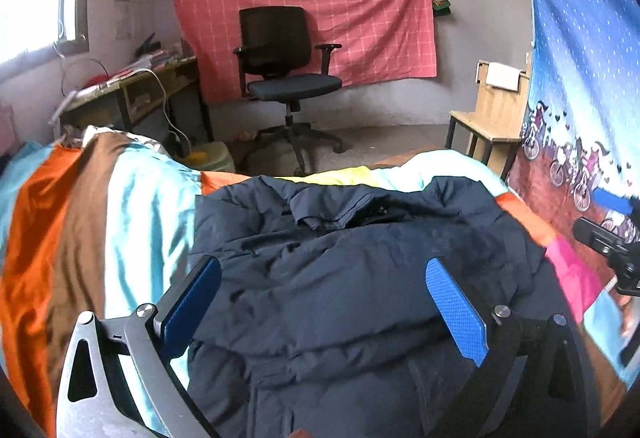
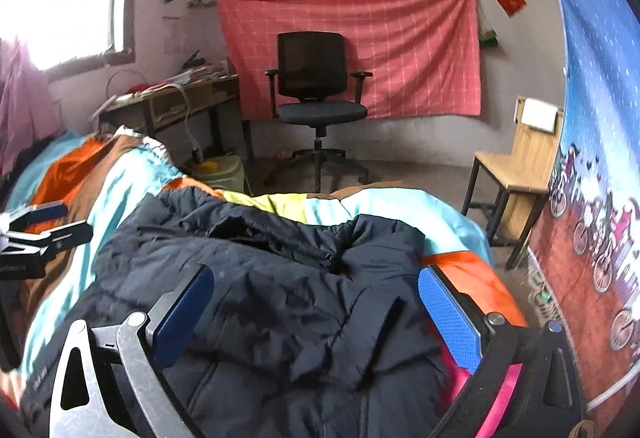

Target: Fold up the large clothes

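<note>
Jacket (image 1: 352,278), dark and padded, lies bunched on the striped bedspread (image 1: 132,205), and it sits below both sets of jaws, which stand spread wide and pinch nothing: the left gripper (image 1: 324,302) and the right gripper (image 2: 316,314) hang over its middle. To fold it well, each should probably come down on an outer edge or a sleeve, well apart from the other. Beyond the bed stand an office chair (image 1: 284,77) and a cluttered worktop (image 1: 132,85), clear of the work.
</note>
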